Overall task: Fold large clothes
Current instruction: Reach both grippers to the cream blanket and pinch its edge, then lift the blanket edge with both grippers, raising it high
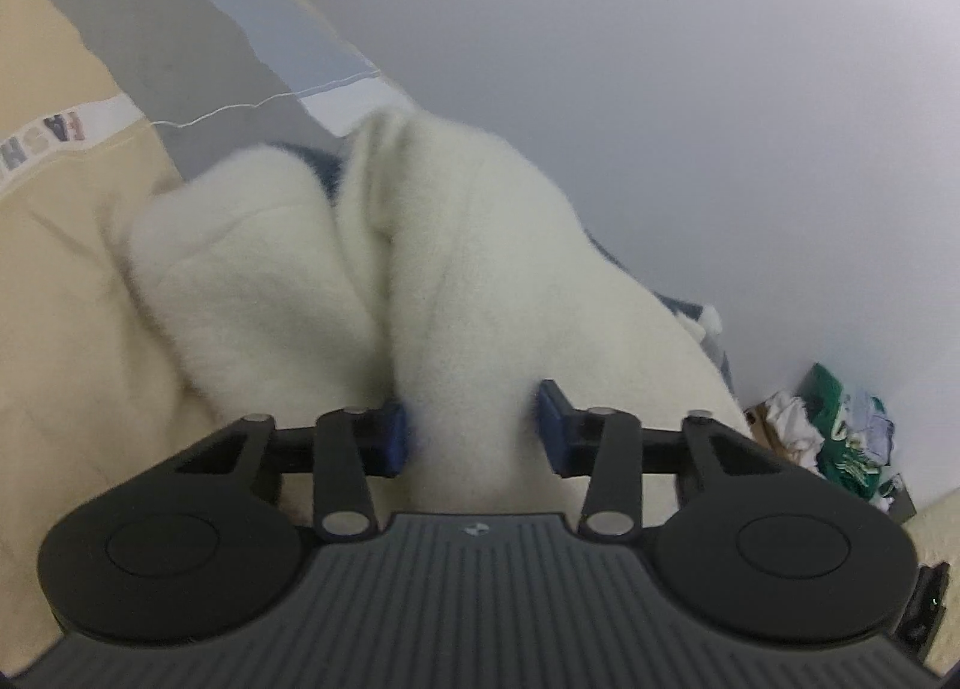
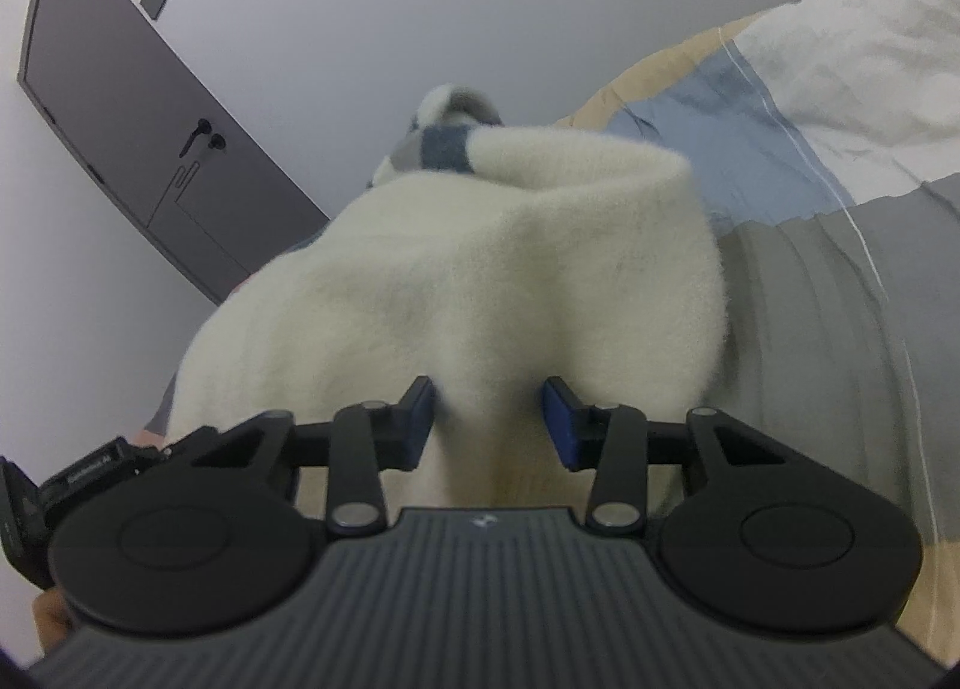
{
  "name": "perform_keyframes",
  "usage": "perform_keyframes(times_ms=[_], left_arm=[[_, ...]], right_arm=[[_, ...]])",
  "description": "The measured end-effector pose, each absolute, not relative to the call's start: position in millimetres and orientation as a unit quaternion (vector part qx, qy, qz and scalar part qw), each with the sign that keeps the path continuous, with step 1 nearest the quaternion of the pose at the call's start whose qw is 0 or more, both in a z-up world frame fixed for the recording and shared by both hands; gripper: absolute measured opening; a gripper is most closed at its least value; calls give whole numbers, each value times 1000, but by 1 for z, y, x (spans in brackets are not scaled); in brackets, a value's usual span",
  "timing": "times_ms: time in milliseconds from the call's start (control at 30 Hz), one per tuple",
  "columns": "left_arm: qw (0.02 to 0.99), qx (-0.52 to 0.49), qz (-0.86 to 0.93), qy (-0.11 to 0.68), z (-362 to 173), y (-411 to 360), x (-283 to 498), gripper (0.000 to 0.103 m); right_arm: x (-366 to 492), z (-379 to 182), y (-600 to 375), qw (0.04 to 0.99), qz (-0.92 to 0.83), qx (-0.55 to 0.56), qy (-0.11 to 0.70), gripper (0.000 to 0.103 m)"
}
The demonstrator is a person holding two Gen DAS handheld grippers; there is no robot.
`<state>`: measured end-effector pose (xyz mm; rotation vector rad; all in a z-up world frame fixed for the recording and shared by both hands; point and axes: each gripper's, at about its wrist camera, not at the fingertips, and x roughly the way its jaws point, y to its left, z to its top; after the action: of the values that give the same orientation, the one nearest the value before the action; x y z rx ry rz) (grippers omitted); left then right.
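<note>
A fluffy cream-white garment (image 1: 420,281) with dark blue trim lies bunched on the bed. My left gripper (image 1: 474,428) is shut on a thick fold of it, blue pads pressing each side. In the right wrist view the same garment (image 2: 480,281) rises in front, with a blue band (image 2: 447,149) near its far end. My right gripper (image 2: 489,425) is shut on another fold of it. Both grips hold the cloth lifted off the bed.
A bed cover (image 1: 54,269) in beige, grey and pale blue patches lies under the garment, and shows in the right wrist view (image 2: 810,293). A grey door (image 2: 138,137) stands at left. A pile of clutter (image 1: 840,431) sits by the wall.
</note>
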<state>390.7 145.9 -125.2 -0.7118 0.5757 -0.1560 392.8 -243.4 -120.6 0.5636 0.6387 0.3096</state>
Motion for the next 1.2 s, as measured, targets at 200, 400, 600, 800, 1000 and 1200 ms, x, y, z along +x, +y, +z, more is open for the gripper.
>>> perform_keyframes(times_ms=[200, 400, 600, 800, 1000, 1200], left_arm=[[898, -341, -94, 261, -125, 146, 394, 21], [904, -327, -93, 259, -109, 141, 382, 16], [912, -318, -128, 225, -62, 139, 343, 14], [916, -322, -145, 190, -17, 138, 269, 14], [914, -319, -153, 197, 11, 128, 189, 14], [915, -295, -134, 242, 9, 111, 116, 14]], right_arm=[[398, -120, -243, 895, 161, 265, 320, 29], [382, -90, -238, 909, 168, 225, 308, 9], [341, -53, -237, 921, 177, 200, 283, 8], [279, -4, -237, 936, 191, 174, 241, 8], [211, 20, -244, 943, 199, 157, 217, 8], [145, 25, -251, 949, 203, 135, 200, 8]])
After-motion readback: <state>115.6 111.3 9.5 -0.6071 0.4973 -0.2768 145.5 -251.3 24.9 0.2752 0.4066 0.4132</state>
